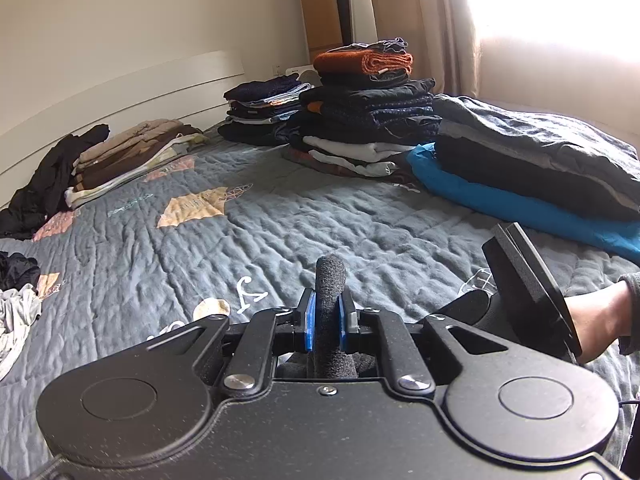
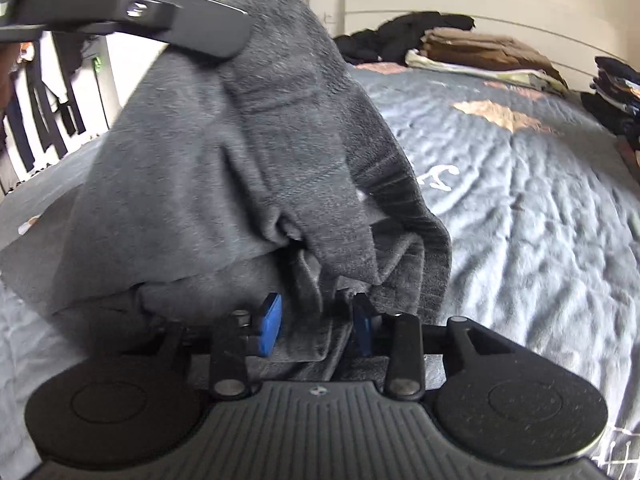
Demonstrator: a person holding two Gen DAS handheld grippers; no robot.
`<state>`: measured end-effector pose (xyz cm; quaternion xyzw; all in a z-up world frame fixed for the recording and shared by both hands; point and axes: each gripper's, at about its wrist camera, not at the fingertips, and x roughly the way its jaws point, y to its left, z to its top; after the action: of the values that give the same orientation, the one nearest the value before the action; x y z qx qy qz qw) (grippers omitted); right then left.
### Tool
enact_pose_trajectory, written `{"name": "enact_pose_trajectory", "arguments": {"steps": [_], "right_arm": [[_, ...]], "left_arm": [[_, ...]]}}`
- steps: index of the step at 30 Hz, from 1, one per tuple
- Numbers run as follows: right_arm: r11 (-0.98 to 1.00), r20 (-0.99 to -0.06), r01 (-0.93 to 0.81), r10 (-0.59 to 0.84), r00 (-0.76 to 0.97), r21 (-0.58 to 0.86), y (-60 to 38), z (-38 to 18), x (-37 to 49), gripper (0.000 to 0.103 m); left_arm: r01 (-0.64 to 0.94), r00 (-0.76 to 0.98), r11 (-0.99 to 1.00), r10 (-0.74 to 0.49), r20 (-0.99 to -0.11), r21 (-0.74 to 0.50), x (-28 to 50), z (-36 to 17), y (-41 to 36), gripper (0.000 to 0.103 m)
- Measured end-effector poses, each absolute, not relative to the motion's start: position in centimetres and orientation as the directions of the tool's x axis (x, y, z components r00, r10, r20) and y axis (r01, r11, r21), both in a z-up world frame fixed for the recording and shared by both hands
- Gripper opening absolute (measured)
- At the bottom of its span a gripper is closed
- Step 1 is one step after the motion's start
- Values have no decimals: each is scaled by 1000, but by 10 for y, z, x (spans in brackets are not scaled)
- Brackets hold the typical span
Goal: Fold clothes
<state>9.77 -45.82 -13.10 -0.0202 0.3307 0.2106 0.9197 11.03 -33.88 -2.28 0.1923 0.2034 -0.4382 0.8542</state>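
A dark grey knitted garment [image 2: 224, 152] hangs bunched over the quilted bed [image 2: 520, 200], filling the middle of the right wrist view. Its top edge runs up to the left gripper's black housing [image 2: 120, 12] at the upper left. My right gripper [image 2: 316, 328] has a thick fold of the lower part between its blue pads [image 2: 270, 328], which press on it. In the left wrist view my left gripper [image 1: 329, 312] is shut on a narrow fold of the same grey fabric [image 1: 330, 276], which sticks up between the pads. The right gripper's housing [image 1: 524, 284] and a hand [image 1: 596, 316] show at the right.
Stacks of folded clothes [image 1: 368, 120] stand at the back of the bed [image 1: 240, 248], with a lower dark stack [image 1: 264, 108] beside them. A beige pile [image 1: 132, 156] and a black heap [image 1: 48, 188] lie by the headboard. Folded dark clothes on a blue garment [image 1: 500, 196] are at the right; loose clothes [image 1: 16, 300] at the left edge.
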Motion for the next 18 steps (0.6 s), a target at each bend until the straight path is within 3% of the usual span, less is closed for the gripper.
{"name": "enact_pose_trajectory", "arguments": {"steps": [1, 3, 4, 5, 12, 18], "right_arm": [[906, -618, -410, 383, 686, 107, -456, -132, 97, 38], [905, -629, -409, 389, 673, 121, -455, -131, 98, 26], [907, -633, -401, 387, 670, 130, -455, -129, 98, 11], [909, -638, -393, 385, 667, 138, -455, -127, 98, 2], [898, -611, -308, 440, 658, 314, -483, -102, 82, 1], [891, -590, -294, 451, 670, 346, -503, -85, 64, 0]], "left_arm": [[826, 535, 544, -670, -515, 149, 111, -23, -338, 12], [823, 538, 548, -669, -513, 148, 111, -22, -337, 12], [822, 540, 550, -668, -512, 149, 111, -22, -337, 12], [821, 542, 551, -668, -510, 150, 112, -21, -336, 12], [814, 554, 559, -668, -496, 156, 113, -15, -337, 12], [816, 555, 551, -664, -501, 173, 112, -16, -343, 12]]}}
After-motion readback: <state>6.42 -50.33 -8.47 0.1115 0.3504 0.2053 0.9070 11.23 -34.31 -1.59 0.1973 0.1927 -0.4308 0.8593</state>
